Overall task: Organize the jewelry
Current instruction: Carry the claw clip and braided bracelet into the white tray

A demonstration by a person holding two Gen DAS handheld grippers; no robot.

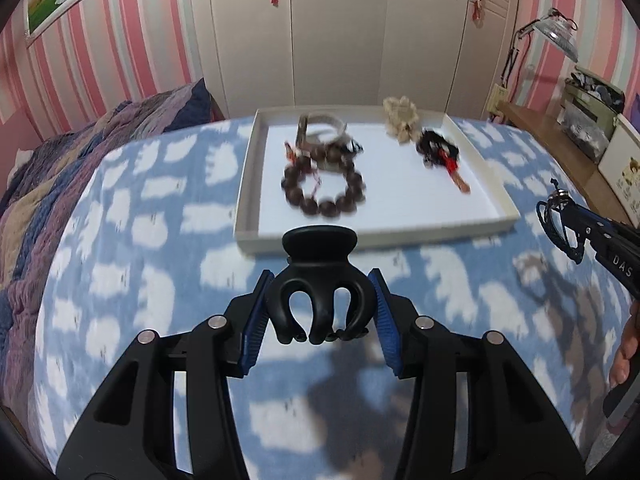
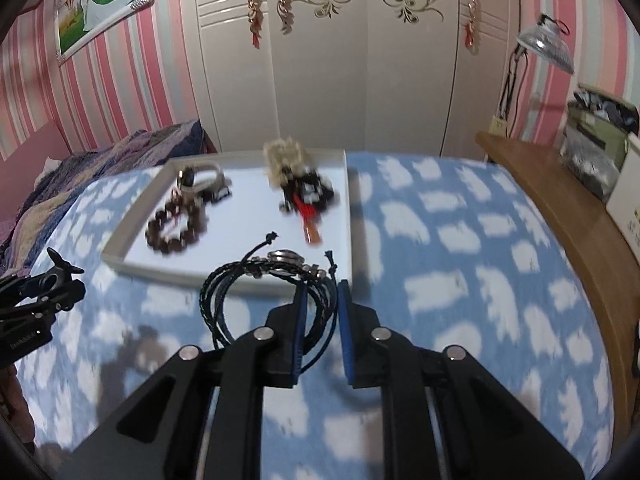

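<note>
Cloud-print blanket (image 1: 120,240), striped quilt (image 1: 60,168), wardrobe (image 2: 360,60), desk lamp (image 2: 544,44).

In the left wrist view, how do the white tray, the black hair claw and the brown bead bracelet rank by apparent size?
1. white tray
2. black hair claw, though nearness to the camera enlarges it
3. brown bead bracelet

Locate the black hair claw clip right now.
The black hair claw clip is clamped in the left gripper, centre of the left wrist view, held above the cloud-print blanket just short of the white tray.

Matt black plastic hair clip (image 1: 319,288)
</note>
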